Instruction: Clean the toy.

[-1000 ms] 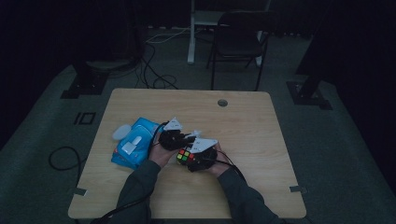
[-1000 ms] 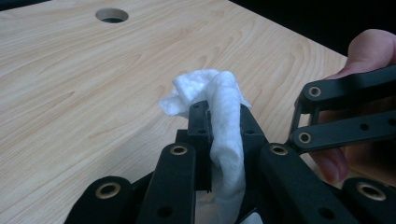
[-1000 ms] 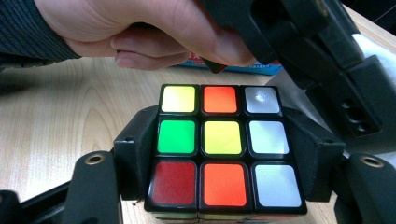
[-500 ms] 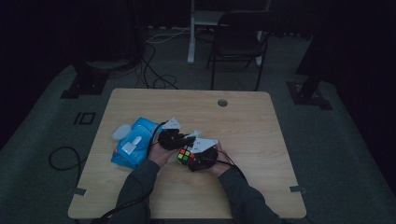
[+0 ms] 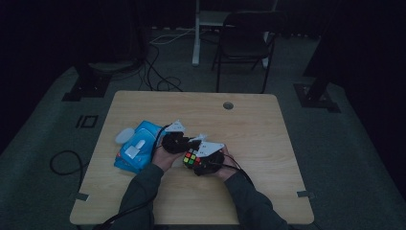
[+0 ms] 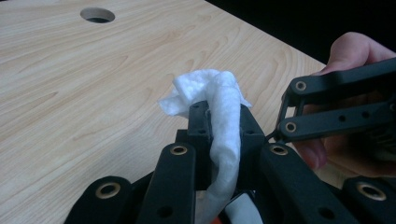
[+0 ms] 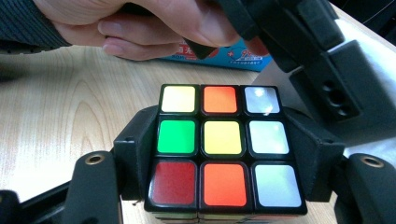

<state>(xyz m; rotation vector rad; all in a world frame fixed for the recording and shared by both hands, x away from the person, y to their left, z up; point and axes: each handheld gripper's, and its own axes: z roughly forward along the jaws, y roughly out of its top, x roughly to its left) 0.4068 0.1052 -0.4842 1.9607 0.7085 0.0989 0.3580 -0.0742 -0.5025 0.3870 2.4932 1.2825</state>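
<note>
White tissue [image 6: 219, 116] sits pinched between the jaws of the left tongs [image 6: 219, 126], its crumpled end bunched above the jaw tips at the centre of the left gripper view. At the right edge of that view the right tongs [image 6: 336, 112] show, with fingers [image 6: 350, 51] behind them. In the right gripper view the right tongs [image 7: 224, 154] are clenched on a cube [image 7: 223, 144], gripping its two sides; the face shown has yellow, orange and white along the top row, green, yellow, white in the middle, red, orange, white below. From above, both tongs meet at the centre of the worktop [image 5: 268, 129], the cube [image 5: 191, 157] between the hands. A blue pack [image 5: 136, 151] lies just left of the left tongs [image 5: 174, 141].
</note>
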